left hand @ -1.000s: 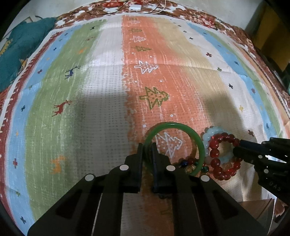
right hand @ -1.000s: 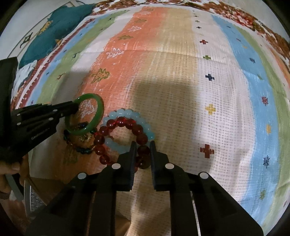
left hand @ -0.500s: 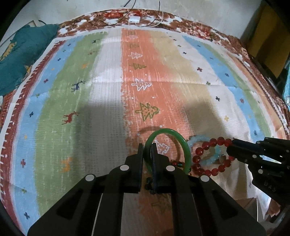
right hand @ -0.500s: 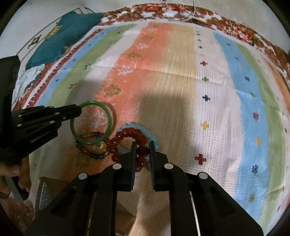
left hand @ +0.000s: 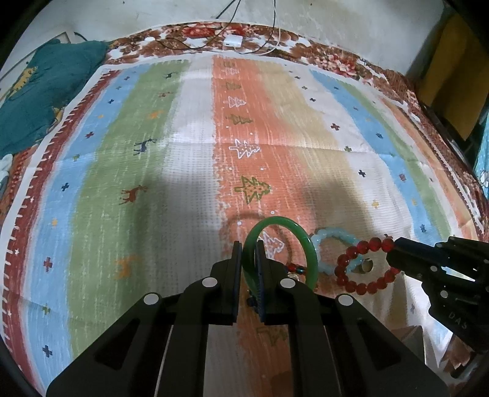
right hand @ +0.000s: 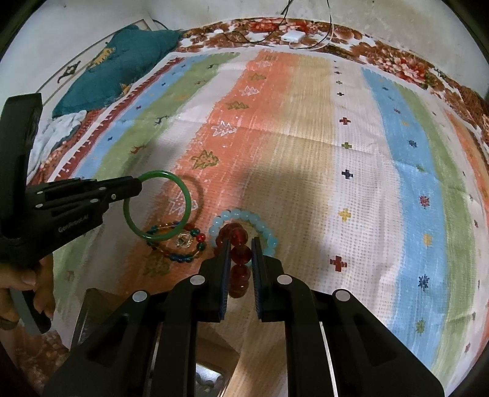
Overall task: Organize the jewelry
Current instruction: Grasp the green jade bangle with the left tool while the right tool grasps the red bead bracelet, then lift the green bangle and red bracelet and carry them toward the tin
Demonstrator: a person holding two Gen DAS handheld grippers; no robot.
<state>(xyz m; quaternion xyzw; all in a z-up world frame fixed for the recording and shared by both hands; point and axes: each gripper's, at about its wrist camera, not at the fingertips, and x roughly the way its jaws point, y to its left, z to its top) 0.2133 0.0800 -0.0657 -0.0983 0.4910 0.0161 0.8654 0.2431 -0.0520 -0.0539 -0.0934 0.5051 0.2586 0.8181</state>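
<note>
Striped cloth (left hand: 189, 171) w/ green bangle (left hand: 308, 244) in left hand-held gripper (left hand: 248, 255), raised.

Surface: a striped woven cloth (left hand: 189, 171) in blue, green, white, orange and tan bands, printed with small trees, deer and crosses, with a fold crease across its middle. Beneath it, a red-brown floral cover (left hand: 342, 62) shows along the far and right edges. A teal cushion (right hand: 122, 61) lies at the far left corner. A white adapter (left hand: 233, 40) with cables sits at the far edge. Rear wall (left hand: 336, 18): pale, stained plaster. Two broad shadows fall across the cloth.
</note>
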